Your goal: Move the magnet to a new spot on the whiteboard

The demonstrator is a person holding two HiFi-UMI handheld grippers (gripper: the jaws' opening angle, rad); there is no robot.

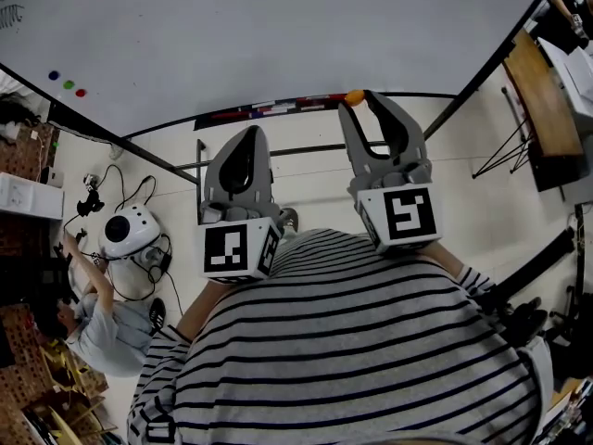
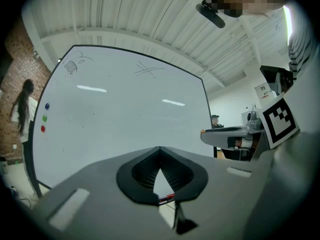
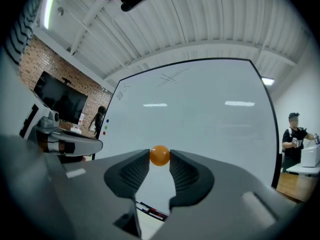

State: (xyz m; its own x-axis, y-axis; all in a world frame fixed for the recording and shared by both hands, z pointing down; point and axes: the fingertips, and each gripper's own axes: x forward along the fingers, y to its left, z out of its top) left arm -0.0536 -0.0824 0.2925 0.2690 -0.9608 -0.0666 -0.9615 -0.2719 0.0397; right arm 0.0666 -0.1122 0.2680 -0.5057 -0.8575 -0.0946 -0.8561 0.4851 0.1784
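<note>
An orange ball-shaped magnet (image 3: 160,155) sits pinched between the fingertips of my right gripper (image 3: 160,157), which is shut on it. In the head view the magnet (image 1: 354,96) shows at the tip of the right gripper (image 1: 358,101), close to the bottom edge of the whiteboard (image 1: 278,26). Whether the magnet touches the board cannot be told. My left gripper (image 1: 248,133) hangs lower and to the left, off the board, and it is shut with nothing in it (image 2: 160,149). The whiteboard (image 3: 200,109) fills the background ahead of both grippers.
Blue (image 1: 54,75), green (image 1: 68,84) and red (image 1: 81,93) magnets stick at the board's left side. A marker tray (image 1: 269,109) runs along its bottom edge. A person (image 1: 83,313) crouches at the left beside a white device (image 1: 130,232). A wooden table (image 1: 542,109) stands at the right.
</note>
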